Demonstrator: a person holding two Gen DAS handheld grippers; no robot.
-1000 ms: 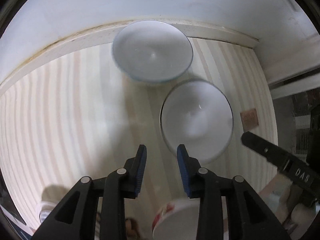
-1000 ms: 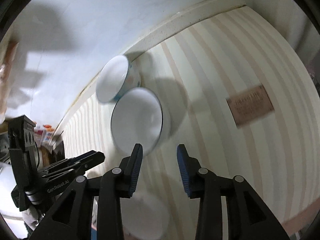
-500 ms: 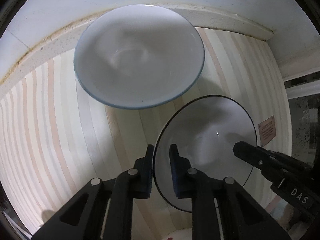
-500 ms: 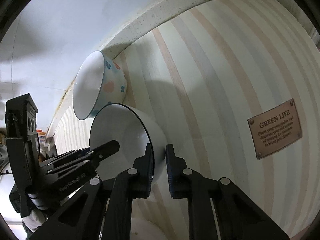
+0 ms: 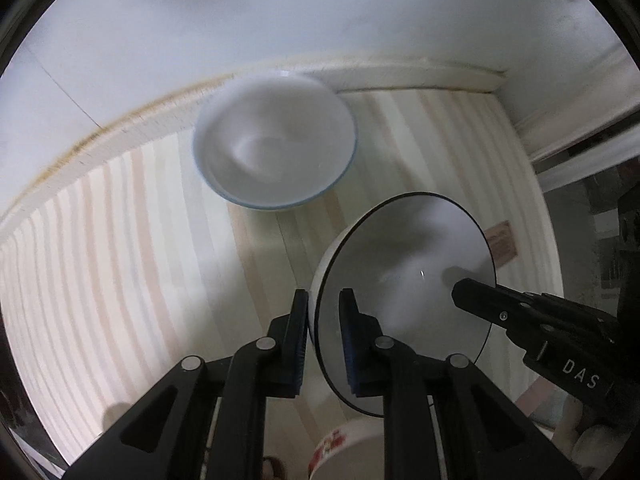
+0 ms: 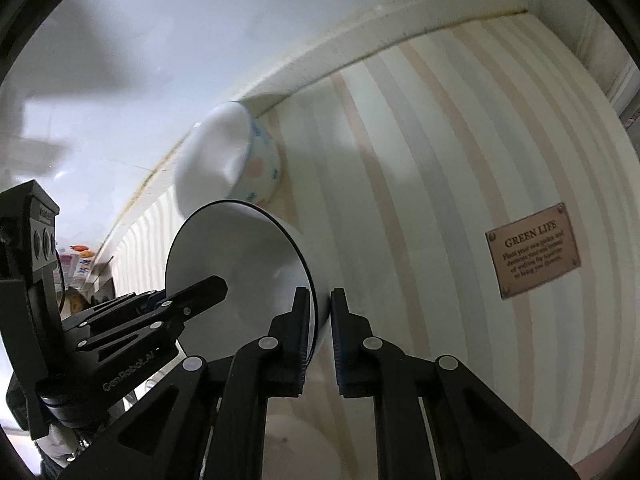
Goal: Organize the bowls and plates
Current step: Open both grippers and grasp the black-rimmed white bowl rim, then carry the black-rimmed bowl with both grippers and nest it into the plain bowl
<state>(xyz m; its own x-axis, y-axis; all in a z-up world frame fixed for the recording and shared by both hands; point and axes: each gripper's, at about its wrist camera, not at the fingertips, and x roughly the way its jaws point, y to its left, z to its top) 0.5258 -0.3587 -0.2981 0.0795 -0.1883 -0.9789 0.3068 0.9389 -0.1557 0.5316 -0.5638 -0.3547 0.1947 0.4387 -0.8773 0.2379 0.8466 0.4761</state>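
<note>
A white bowl with a thin black rim hangs tilted just above the striped cloth. My left gripper is shut on its near rim, one pad inside and one outside. My right gripper is shut on the opposite rim of the same bowl. Each gripper shows in the other's view: the right one reaches in from the right, the left one from the left. Behind it, a second white bowl with a blue rim and pastel spots stands by the back wall.
A brown "GREEN LIFE" tag is sewn on the cloth to the right. A raised cream ledge and the wall close off the back. A red-patterned bowl sits below my left gripper. A pale round dish lies under my right gripper.
Both grippers came down from open onto the black-rimmed bowl and shut on its opposite rims. The bowl has since come up off the cloth and tilted; the spotted bowl looks farther away.
</note>
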